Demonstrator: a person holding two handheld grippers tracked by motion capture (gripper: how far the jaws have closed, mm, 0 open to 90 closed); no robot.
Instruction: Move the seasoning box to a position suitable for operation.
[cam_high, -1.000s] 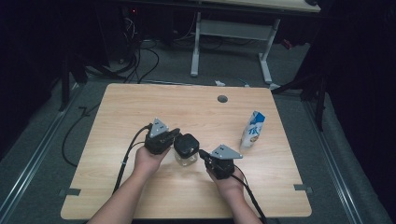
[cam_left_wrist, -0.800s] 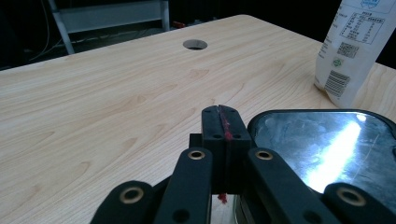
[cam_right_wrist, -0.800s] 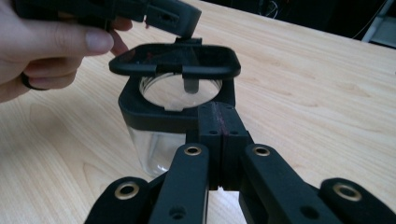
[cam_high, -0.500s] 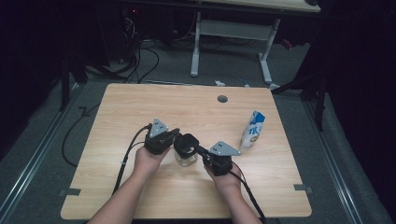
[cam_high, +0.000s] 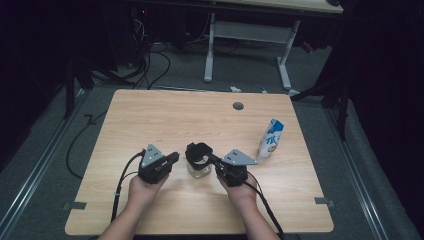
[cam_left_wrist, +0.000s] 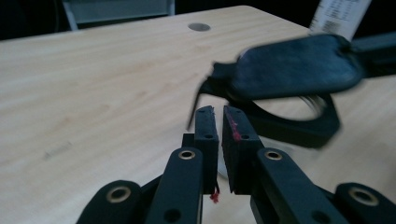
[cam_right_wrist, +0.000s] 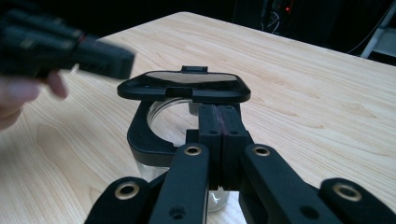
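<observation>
Left hand-held gripper (cam_high: 172, 159) first: from the high view we see it just left of the clear jar (cam_high: 198, 167), apart from it, while the right hand-held gripper (cam_high: 212, 159) reaches the jar's black collar. The jar sits near the middle of the tabletop (cam_high: 150, 120); a milk carton (cam_high: 270, 139) stands well apart to the right.

In the left gripper view we find the jaws a sliver apart, having just been opening, nothing between them (lid (cam_left_wrist: 299, 67) hinged up beyond).

In the right gripper view we see jaws together, clamped on the jar's collar (cam_right_wrist: 144, 137) beneath the raised lid.
</observation>
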